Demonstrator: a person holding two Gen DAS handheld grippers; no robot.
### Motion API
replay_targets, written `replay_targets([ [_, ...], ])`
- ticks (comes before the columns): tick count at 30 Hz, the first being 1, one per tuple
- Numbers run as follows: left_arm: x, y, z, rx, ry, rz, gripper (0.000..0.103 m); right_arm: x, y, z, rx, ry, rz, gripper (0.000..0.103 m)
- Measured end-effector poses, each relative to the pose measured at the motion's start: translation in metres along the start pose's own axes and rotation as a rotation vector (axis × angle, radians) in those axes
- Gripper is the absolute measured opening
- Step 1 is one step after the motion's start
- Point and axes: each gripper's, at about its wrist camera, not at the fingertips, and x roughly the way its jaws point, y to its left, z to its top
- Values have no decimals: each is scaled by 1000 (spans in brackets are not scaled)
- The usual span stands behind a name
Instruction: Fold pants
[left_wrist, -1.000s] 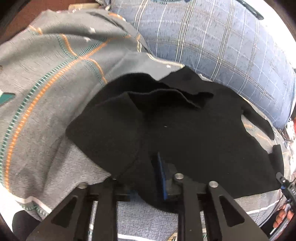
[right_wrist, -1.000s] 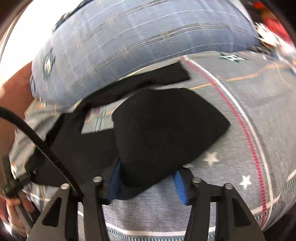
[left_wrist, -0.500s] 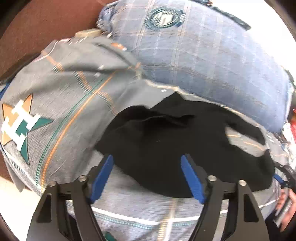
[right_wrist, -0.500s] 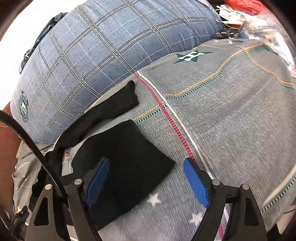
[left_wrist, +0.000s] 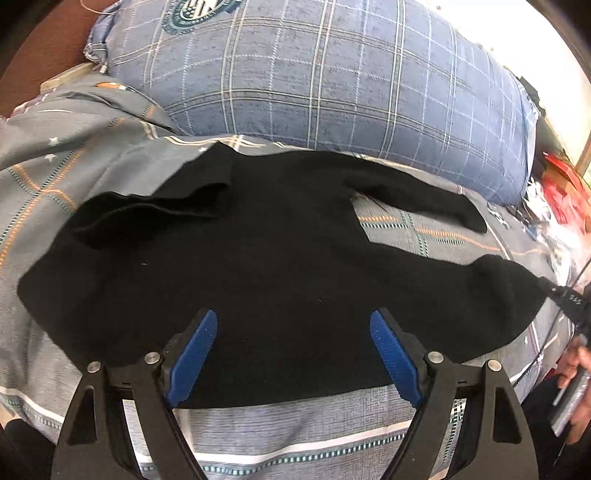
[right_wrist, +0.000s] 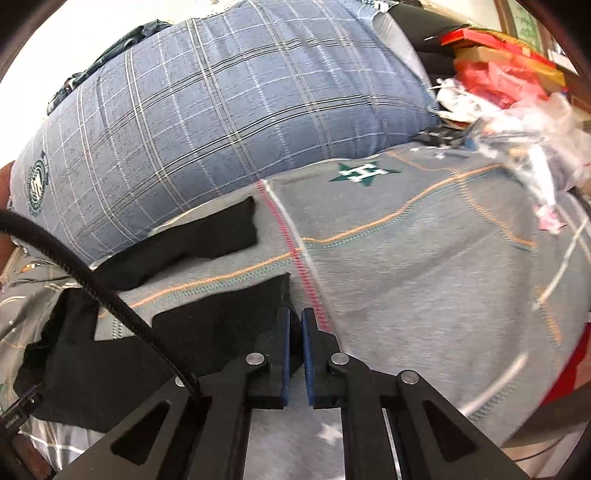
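Black pants (left_wrist: 280, 258) lie spread across the grey patterned bedsheet (left_wrist: 59, 177), waist to the left and two legs to the right. My left gripper (left_wrist: 293, 328) is open, its blue pads hovering over the pants' near edge and holding nothing. In the right wrist view the near leg's end (right_wrist: 221, 325) and the far leg (right_wrist: 207, 236) show at left. My right gripper (right_wrist: 294, 321) has its jaws shut at the near leg's corner; whether cloth is pinched cannot be told.
A large blue plaid pillow (left_wrist: 332, 81) lies behind the pants, also in the right wrist view (right_wrist: 229, 110). Red and white clutter (right_wrist: 509, 85) sits at the bed's far right. A black cable (right_wrist: 92, 277) crosses the right wrist view. The bedsheet (right_wrist: 443, 266) extends right.
My left gripper let go of the pants, opened and pulled back. My right gripper released the folded leg, opened, then shut at the near leg's corner.
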Motion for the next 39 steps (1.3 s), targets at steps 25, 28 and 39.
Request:
replay_targets([
  [25, -4, 65, 30, -177, -31, 35, 92, 12, 82, 9, -139, 47, 103, 81],
  [28, 2, 65, 43, -163, -32, 53, 92, 23, 101, 11, -168, 60, 129, 81],
  [39, 26, 66, 119, -72, -18, 91, 92, 68, 151, 48, -294, 48, 218, 88],
])
